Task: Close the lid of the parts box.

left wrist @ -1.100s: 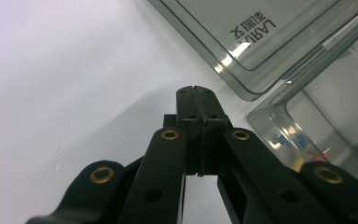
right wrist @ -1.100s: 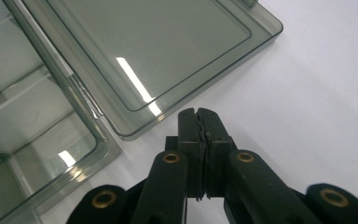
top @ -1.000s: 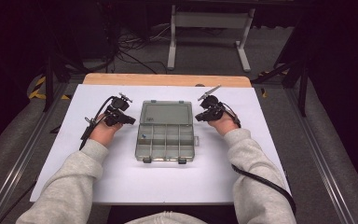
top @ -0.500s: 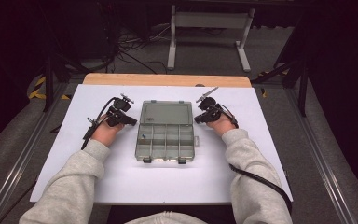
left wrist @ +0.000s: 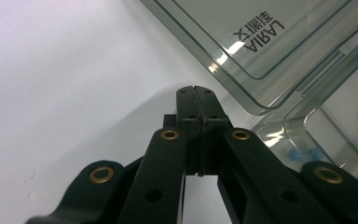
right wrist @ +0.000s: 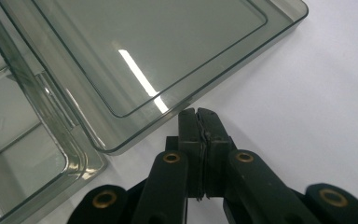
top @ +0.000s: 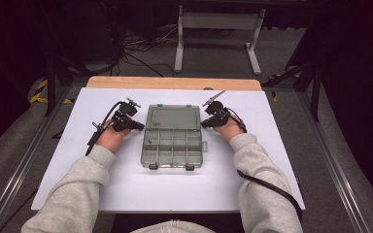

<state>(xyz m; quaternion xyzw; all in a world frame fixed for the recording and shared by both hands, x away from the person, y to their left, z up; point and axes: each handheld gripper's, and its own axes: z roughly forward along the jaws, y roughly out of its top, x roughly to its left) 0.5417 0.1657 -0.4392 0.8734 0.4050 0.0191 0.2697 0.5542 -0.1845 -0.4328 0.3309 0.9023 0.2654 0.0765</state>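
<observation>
I see my grey sleeves [top: 73,194] coming in from the near edge of the white counter [top: 77,97]. Between my hands lies the clear smoky-grey organiser box [top: 174,148], open, its lid [top: 171,117] laid back flat on the far side. The near half is split into small compartments, and a small blue bit [top: 148,142] sits in the left one. Two dark latches stand on the near rim.

My left gripper [top: 138,127] sits just beside the box's left edge, jaws pressed together on nothing; in the left gripper view the tips [left wrist: 196,91] rest near the lid's corner, where printed lettering [left wrist: 260,33] reads upside down. My right gripper [top: 205,124] mirrors it at the right edge, jaws likewise closed and empty, tips [right wrist: 196,113] just short of the lid's rounded corner.

Beyond the white sheet a wooden strip [top: 175,83] shows, then dark floor with cables [top: 136,53] and a white metal stand [top: 218,29].
</observation>
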